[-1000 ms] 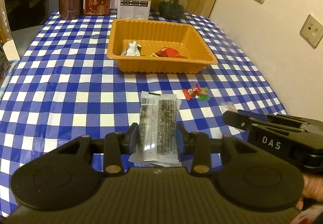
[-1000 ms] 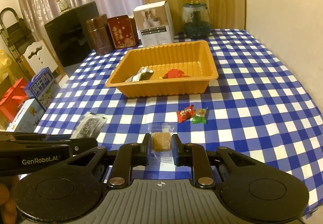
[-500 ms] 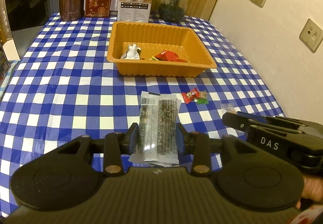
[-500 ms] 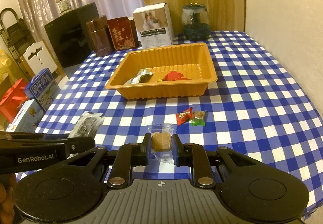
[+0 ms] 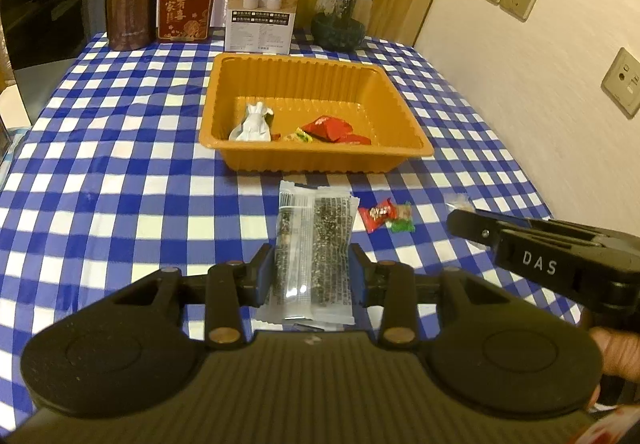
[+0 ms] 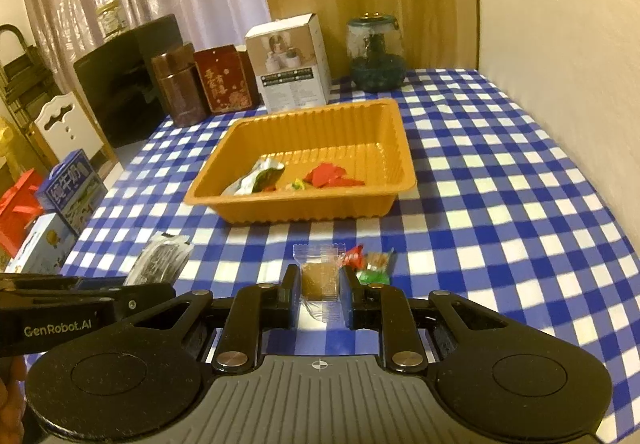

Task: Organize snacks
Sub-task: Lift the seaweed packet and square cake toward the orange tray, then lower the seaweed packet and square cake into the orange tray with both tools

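My left gripper [image 5: 312,271] is shut on a clear packet of dark seaweed snack [image 5: 314,248], held above the checked tablecloth. My right gripper [image 6: 319,290] is shut on a small clear-wrapped brown cake [image 6: 319,278]. An orange tray [image 5: 416,132] lies ahead in the middle of the table and holds a white wrapper [image 5: 253,124], a red wrapper [image 5: 326,128] and a small yellow-green candy. A red candy [image 5: 376,213] and a green candy [image 5: 402,220] lie on the cloth in front of the tray. The tray also shows in the right wrist view [image 6: 404,148].
A brown canister [image 5: 130,0], a red box [image 5: 185,4], a white box [image 5: 262,4] and a glass jar [image 5: 342,14] stand along the far edge. The wall with sockets runs on the right. Boxes [image 6: 68,184] stand beyond the table's left edge.
Both grippers have lifted and moved slightly toward the tray, each with its snack held. The tray looks nearer and is seen from higher up.
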